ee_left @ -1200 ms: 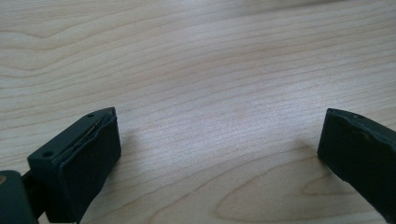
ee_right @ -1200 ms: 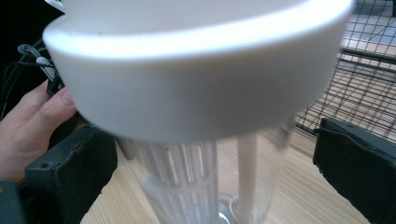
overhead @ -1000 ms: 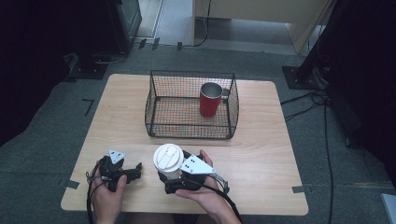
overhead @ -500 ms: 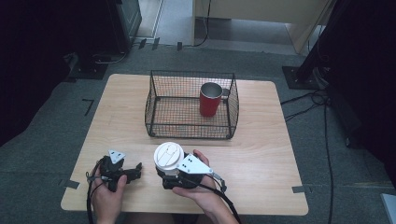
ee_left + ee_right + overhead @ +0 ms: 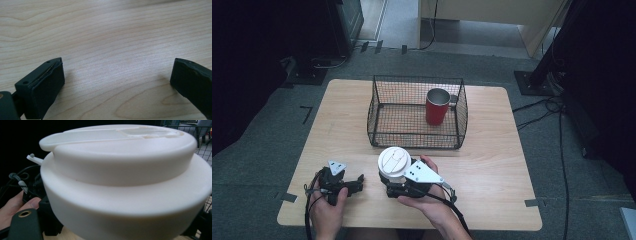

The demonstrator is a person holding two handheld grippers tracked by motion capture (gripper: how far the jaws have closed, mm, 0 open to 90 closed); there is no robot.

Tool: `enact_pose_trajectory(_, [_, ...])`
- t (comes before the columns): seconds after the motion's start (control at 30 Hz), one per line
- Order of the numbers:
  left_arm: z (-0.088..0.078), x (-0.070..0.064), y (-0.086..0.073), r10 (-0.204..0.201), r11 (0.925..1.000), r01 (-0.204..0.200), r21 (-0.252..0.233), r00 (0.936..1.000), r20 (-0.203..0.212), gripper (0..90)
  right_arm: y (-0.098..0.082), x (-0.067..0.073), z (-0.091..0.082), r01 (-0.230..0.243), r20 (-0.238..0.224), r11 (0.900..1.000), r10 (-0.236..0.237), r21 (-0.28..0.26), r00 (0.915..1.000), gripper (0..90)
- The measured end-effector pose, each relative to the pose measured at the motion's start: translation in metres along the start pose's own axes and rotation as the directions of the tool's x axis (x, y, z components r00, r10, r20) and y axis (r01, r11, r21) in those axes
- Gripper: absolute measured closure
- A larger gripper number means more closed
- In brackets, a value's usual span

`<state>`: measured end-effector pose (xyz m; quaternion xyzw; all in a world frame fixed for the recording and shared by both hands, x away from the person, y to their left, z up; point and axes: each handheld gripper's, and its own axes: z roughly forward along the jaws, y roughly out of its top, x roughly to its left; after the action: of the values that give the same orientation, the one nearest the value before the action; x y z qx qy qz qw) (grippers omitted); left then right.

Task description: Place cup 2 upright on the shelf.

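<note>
Wooden table, white lidded cup hiding right gripper jaws

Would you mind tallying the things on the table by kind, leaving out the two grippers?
Wire basket: 1
Red mug, standing in the basket: 1
White lidded cup, at the right gripper: 1
Total: 3
</note>
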<state>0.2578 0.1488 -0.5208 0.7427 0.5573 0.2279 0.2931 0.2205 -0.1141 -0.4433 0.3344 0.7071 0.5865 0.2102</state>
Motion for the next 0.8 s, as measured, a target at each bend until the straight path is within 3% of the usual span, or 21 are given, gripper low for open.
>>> enact_pose_trajectory(0.8, [0.0,0.0,0.0,0.0,1.0,0.0,0.001,1.0,0.001,0.1,0.044,-0.008,0.008,0.007,0.037,0.999,-0.005,-0.047,0.9993,16.1])
